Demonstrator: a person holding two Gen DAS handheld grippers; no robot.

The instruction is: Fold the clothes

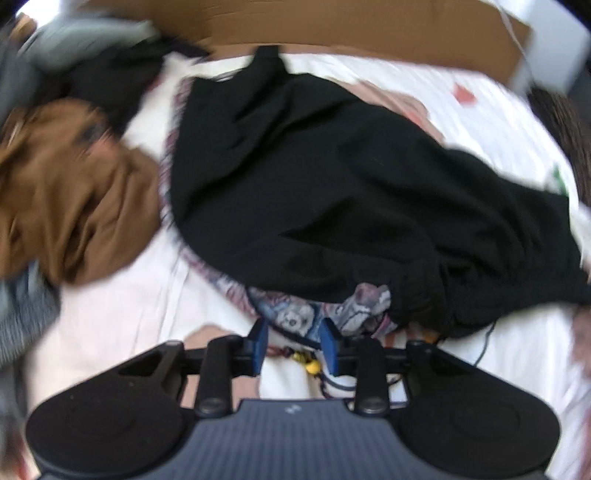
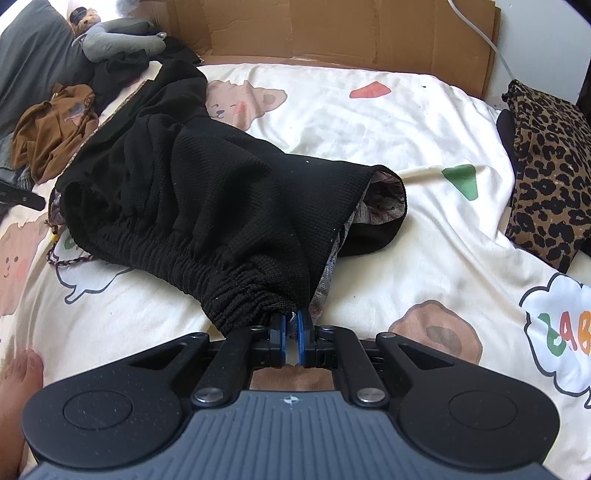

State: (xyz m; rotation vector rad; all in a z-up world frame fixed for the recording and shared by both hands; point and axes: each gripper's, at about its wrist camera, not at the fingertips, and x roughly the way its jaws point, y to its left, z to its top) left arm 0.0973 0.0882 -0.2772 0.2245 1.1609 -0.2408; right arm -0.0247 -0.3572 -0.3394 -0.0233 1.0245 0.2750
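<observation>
A black garment (image 2: 207, 192) with an elastic waistband and a patterned lining lies spread across the bed, also seen in the blurred left wrist view as the black garment (image 1: 332, 184). My right gripper (image 2: 291, 325) is shut on the waistband's right end, where black fabric and lining bunch between the blue pads. My left gripper (image 1: 295, 341) is open just short of the garment's near edge, with the patterned lining (image 1: 295, 314) and a drawstring between and ahead of its fingers, nothing pinched.
A crumpled brown garment (image 1: 70, 199) lies left of the black one, also visible as the brown garment (image 2: 51, 125). A leopard-print cushion (image 2: 546, 162) sits at the right. Cardboard (image 2: 332, 29) lines the bed's far edge. A grey plush toy (image 2: 114, 37) rests far left. A bare foot (image 2: 18, 376) shows at the lower left.
</observation>
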